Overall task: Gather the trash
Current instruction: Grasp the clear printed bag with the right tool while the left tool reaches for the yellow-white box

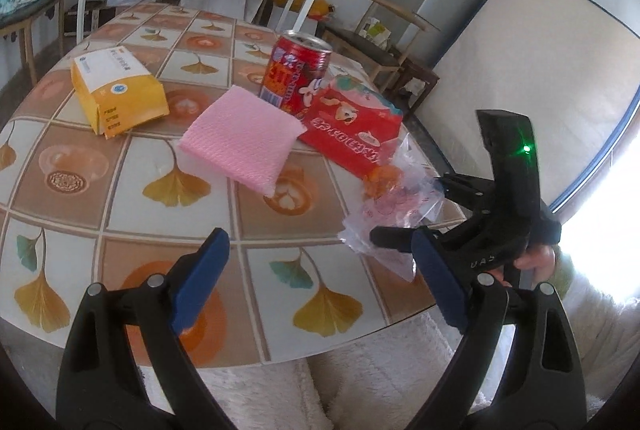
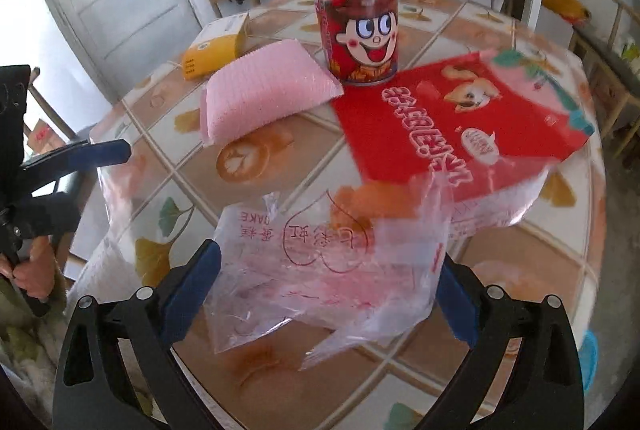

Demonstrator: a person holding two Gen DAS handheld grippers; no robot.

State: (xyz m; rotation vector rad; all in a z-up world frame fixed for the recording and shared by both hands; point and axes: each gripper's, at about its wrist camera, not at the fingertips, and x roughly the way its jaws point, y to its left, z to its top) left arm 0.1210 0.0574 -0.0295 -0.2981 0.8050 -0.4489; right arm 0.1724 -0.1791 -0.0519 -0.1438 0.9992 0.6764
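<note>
Worktop (image 1: 120,165): round, tiled ginkgo-leaf cloth; carries all the trash.
Red snack wrapper (image 2: 460,117): flat, beyond the bag, well ahead of both grippers.
Pink foam pouch (image 2: 264,89): beside the red drink can (image 2: 358,29); yellow carton (image 1: 120,89) farther off.
Clear plastic bag (image 2: 320,270): crumpled at the near edge, long axis across the right jaws.
Right gripper (image 2: 326,290): nearer; jaws apart, flanking the bag, apparently not yet clamped.
Left gripper (image 1: 320,278): jaws apart, empty; the bag lies to its right.
</note>
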